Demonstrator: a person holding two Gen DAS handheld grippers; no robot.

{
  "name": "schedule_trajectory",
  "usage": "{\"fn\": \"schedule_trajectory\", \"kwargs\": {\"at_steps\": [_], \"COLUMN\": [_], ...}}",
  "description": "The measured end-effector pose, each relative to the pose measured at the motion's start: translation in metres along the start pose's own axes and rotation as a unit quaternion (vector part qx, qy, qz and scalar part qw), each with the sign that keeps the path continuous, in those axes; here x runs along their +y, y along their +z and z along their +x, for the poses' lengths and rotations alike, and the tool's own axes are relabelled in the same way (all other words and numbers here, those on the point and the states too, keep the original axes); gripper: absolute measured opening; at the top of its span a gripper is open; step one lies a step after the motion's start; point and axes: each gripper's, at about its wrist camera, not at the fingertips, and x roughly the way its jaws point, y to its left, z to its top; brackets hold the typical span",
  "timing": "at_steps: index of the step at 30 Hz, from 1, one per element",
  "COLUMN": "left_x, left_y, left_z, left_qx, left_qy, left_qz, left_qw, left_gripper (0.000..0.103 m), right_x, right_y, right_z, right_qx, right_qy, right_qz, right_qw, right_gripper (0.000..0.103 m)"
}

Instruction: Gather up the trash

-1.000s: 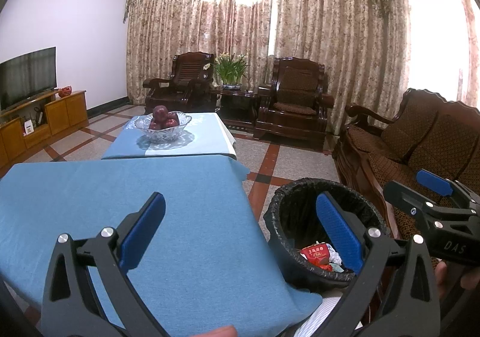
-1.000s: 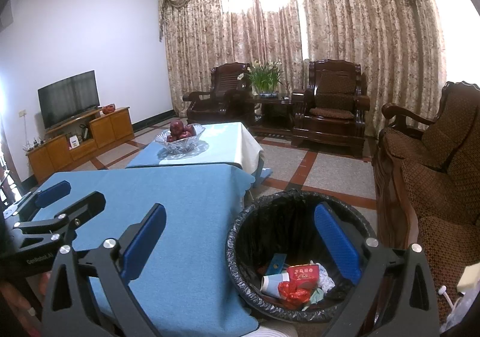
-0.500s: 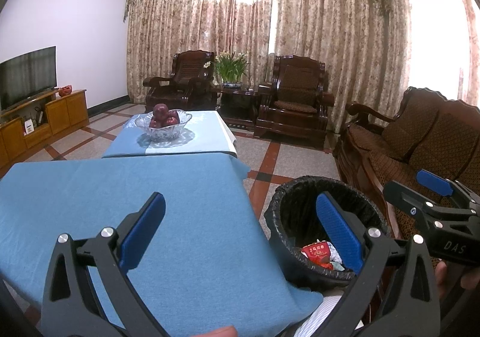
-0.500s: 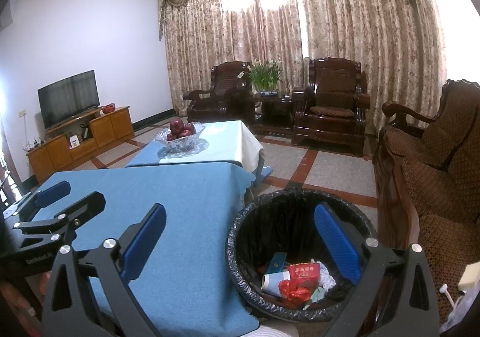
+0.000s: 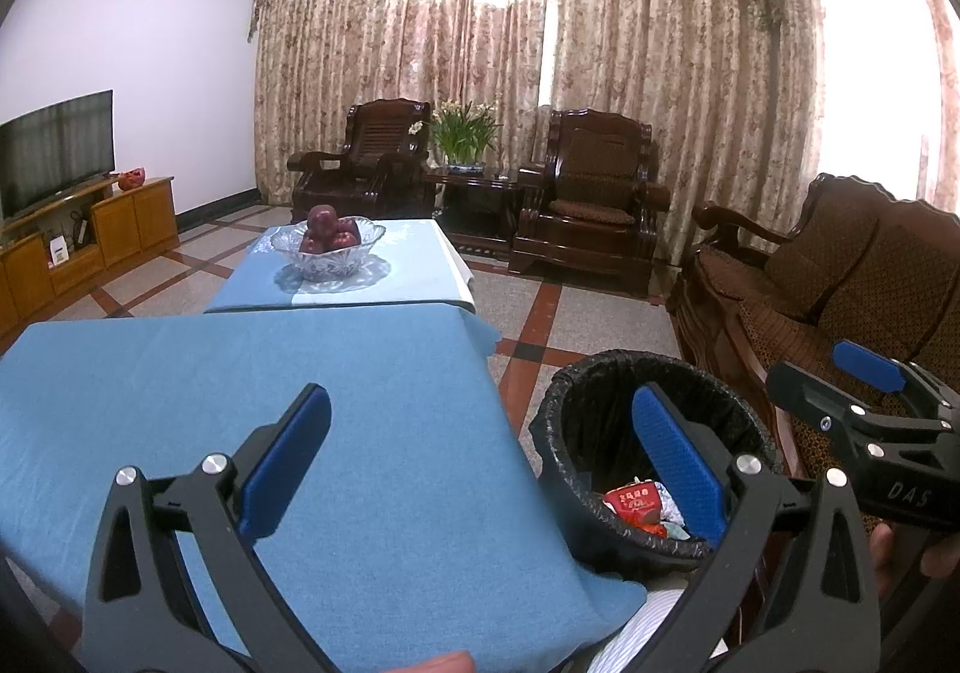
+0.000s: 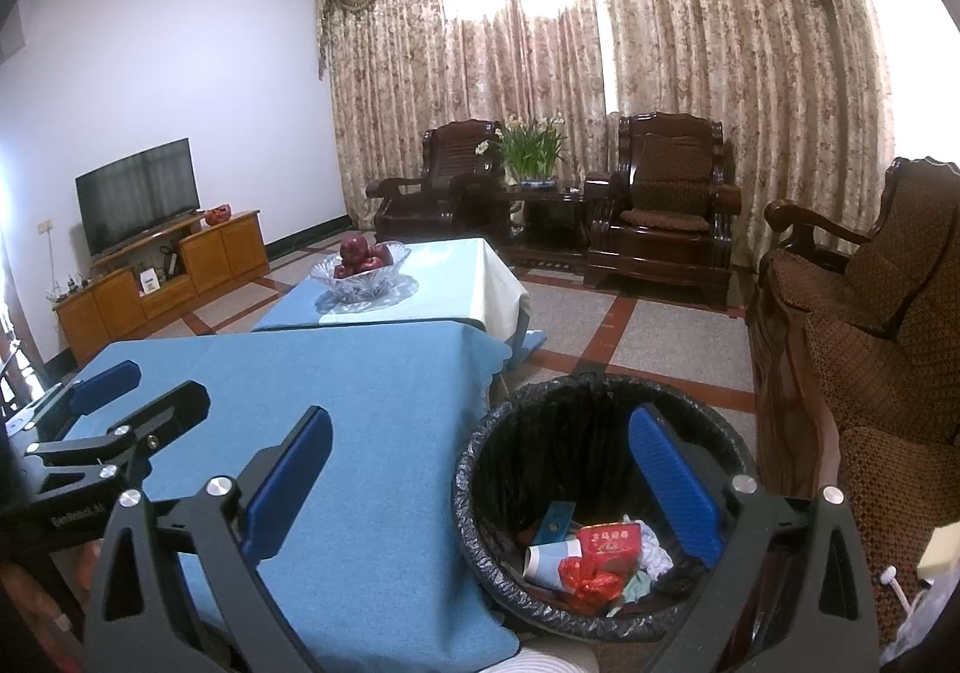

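Note:
A black-lined trash bin [image 6: 510, 433] stands on the floor right of the blue-clothed table [image 6: 336, 391]; it also shows in the left wrist view [image 5: 564, 403]. Inside lie a red packet [image 6: 609, 544], a paper cup [image 6: 549, 559], a red wrapper [image 6: 585, 580] and crumpled paper. My left gripper [image 5: 480, 460] is open and empty over the table's right edge. My right gripper [image 6: 480, 478] is open and empty above the bin's left rim. Each gripper shows in the other's view: the right one [image 5: 864, 379], the left one [image 6: 114, 403].
A glass bowl of red fruit [image 5: 327, 247] sits on a farther light-blue table [image 5: 414, 265]. A wooden sofa [image 6: 864, 343] stands close right of the bin. Two armchairs [image 5: 591, 199] and a plant line the curtained wall; a TV cabinet [image 6: 168, 271] is at left.
Both grippers have risen very slightly; the scene sits a little lower in view. Jaws stay open and empty.

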Motion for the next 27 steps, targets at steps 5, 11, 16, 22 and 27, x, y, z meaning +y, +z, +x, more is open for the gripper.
{"fn": "schedule_trajectory", "kwargs": {"at_steps": [5,11,16,22,27], "left_x": [0.0002,0.0001,0.0001,0.0021,0.0017], "left_y": [0.0002,0.0007,0.0012,0.0006,0.0013], "left_z": [0.0002,0.0,-0.0004,-0.0002,0.0], "left_qx": [0.001,0.001,0.001,0.002,0.001], "left_qy": [0.0,0.0,0.0,0.0,0.0], "left_qz": [0.0,0.0,0.0,-0.001,0.0], "left_qw": [1.0,1.0,1.0,1.0,1.0], "left_gripper": [0.098,0.098,0.098,0.098,0.098], "right_x": [-0.0005,-0.0004,0.0003,0.0015,0.0012], "right_y": [0.0008,0.0014,0.0018,-0.0001,0.0006], "right_z": [0.0,-0.0002,-0.0003,0.0011,0.001], "right_qx": [0.0,0.0,0.0,0.001,0.001], "right_qy": [0.0,0.0,-0.001,-0.001,0.0], "right_qz": [0.0,0.0,0.0,-0.001,0.0], "right_qw": [1.0,1.0,1.0,1.0,1.0], "right_gripper": [0.097,0.097,0.097,0.097,0.097]}}
